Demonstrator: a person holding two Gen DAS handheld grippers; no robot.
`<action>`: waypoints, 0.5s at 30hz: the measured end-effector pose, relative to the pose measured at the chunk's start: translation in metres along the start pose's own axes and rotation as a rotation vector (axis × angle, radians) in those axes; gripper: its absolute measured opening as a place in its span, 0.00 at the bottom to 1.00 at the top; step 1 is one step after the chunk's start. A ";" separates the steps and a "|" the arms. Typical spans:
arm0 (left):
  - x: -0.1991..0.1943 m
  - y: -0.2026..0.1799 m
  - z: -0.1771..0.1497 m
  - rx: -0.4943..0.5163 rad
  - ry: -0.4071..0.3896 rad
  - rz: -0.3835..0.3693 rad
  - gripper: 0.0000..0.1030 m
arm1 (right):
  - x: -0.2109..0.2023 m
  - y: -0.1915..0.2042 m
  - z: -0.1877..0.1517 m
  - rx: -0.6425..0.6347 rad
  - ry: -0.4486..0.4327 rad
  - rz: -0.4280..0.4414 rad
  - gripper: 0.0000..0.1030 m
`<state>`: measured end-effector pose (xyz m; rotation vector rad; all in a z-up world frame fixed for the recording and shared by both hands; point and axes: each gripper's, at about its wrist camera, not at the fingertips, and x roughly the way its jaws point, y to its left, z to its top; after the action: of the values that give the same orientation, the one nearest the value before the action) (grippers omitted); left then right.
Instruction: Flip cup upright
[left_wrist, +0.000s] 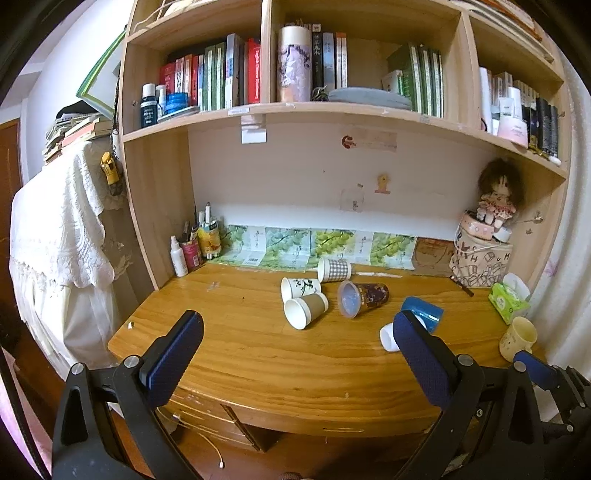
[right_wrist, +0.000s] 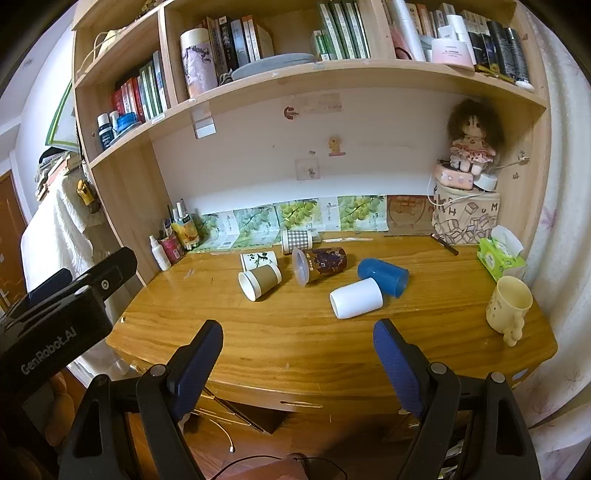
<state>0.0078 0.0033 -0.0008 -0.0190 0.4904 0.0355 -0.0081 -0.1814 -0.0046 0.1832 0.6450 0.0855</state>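
Observation:
Several cups lie on their sides on the wooden desk (right_wrist: 314, 343): a white cup (right_wrist: 355, 298), a blue cup (right_wrist: 384, 276), a brown cup with a clear lid (right_wrist: 320, 264), a brown-sleeved paper cup (right_wrist: 259, 281), a white cup with a leaf print (right_wrist: 258, 259) and a checked cup (right_wrist: 296, 240). A cream mug (right_wrist: 509, 304) stands upright at the right. My right gripper (right_wrist: 297, 354) is open and empty near the desk's front edge. My left gripper (left_wrist: 297, 341) is open and empty, also at the front; the paper cup (left_wrist: 305, 310) and lidded cup (left_wrist: 362, 297) lie beyond it.
A green tissue pack (right_wrist: 500, 256) and a patterned box with a doll (right_wrist: 467, 218) stand at the back right. Bottles and a pen holder (right_wrist: 171, 243) stand at the back left. Shelves of books hang above. Drawers sit under the desk front.

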 end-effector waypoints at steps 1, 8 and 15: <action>0.002 0.000 0.000 -0.003 0.009 -0.004 1.00 | 0.001 0.000 0.000 -0.003 0.002 0.001 0.82; 0.011 0.001 -0.001 -0.026 0.048 -0.014 1.00 | 0.006 0.001 0.001 -0.024 0.009 0.010 0.82; 0.022 -0.003 0.006 -0.029 0.071 -0.015 1.00 | 0.013 -0.001 0.006 -0.028 0.016 0.020 0.82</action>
<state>0.0299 0.0009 -0.0061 -0.0527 0.5604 0.0273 0.0060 -0.1819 -0.0076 0.1623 0.6582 0.1154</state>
